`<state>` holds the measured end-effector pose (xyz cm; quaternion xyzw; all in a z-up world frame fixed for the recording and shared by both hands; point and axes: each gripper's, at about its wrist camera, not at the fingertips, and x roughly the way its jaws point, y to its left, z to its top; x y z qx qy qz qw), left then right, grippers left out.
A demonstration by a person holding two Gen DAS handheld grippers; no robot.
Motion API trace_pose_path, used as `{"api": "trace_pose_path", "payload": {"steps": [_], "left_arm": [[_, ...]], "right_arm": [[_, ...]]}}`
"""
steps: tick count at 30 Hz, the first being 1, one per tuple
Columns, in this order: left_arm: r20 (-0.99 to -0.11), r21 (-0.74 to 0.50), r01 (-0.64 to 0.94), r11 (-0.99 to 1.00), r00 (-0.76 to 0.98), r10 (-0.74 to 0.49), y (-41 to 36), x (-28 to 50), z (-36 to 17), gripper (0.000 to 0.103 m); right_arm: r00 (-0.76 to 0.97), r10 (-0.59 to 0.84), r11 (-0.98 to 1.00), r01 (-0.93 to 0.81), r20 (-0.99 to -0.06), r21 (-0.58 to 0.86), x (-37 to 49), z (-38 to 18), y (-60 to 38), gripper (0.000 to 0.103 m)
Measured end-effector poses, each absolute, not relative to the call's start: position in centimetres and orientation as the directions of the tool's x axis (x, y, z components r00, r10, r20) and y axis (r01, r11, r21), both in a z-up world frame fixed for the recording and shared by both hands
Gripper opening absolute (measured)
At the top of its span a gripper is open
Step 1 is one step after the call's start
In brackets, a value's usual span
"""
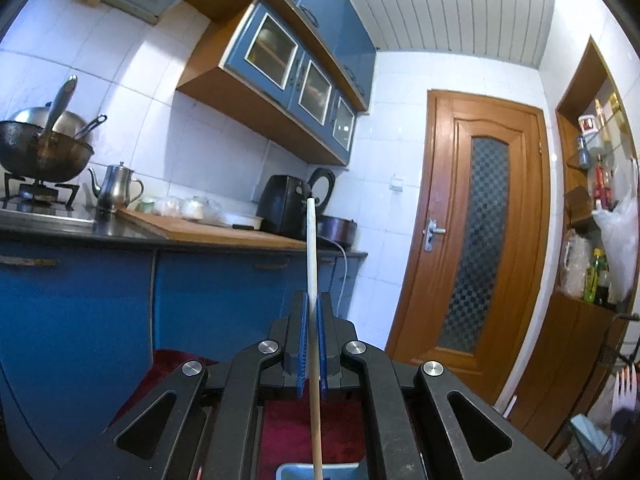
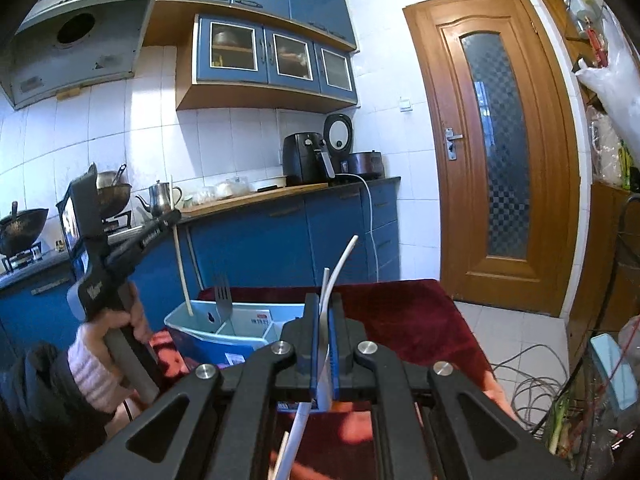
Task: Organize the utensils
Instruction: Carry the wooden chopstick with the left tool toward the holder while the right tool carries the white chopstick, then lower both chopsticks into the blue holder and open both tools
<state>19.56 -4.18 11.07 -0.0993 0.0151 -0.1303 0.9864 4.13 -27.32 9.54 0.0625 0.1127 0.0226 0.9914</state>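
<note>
My left gripper [image 1: 312, 300] is shut on a pale wooden chopstick [image 1: 311, 248] held upright; its lower end reaches down to a light blue organizer box [image 1: 296, 472]. In the right wrist view the left gripper [image 2: 173, 216] holds that chopstick [image 2: 181, 264] with its tip inside the box's left compartment [image 2: 188, 322]. A dark fork [image 2: 223, 300] stands in the box. My right gripper [image 2: 324, 300] is shut on a white curved utensil handle [image 2: 340, 264], with a second pale stick [image 2: 326, 276] beside it, just in front of the box.
The box sits on a dark red cloth-covered table [image 2: 400, 312]. Behind are blue kitchen cabinets, a counter with kettle [image 2: 160, 198], wok [image 1: 44, 152] and air fryer [image 2: 304, 158]. A wooden door [image 2: 496, 140] stands right. Cables [image 2: 532, 384] lie on the floor.
</note>
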Motion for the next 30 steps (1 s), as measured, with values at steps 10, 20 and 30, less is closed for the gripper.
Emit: {"api": "trace_pose_path", "payload": {"steps": [10,20,30], "left_arm": [[-0.107,-0.167,0.264,0.95,0.953,-0.283,-3.5,19.0,8.4,0.004],[-0.15,-0.164,0.283,0.945,0.939,-0.308,-3.0,18.7,7.2,0.004],[-0.221,-0.192,0.298,0.935,0.915,-0.337,-2.7,18.4,6.2,0.006]], "right_arm": [[0.993,0.03,0.997,-0.021,-0.116,0.072,8.5,11.5,-26.8,0.006],[0.997,-0.024,0.997,0.018,-0.073,-0.08,14.5,9.8,-23.4,0.006],[0.974,0.089,0.991,-0.107,-0.21,-0.076,15.7,7.6,-22.3,0.006]]}}
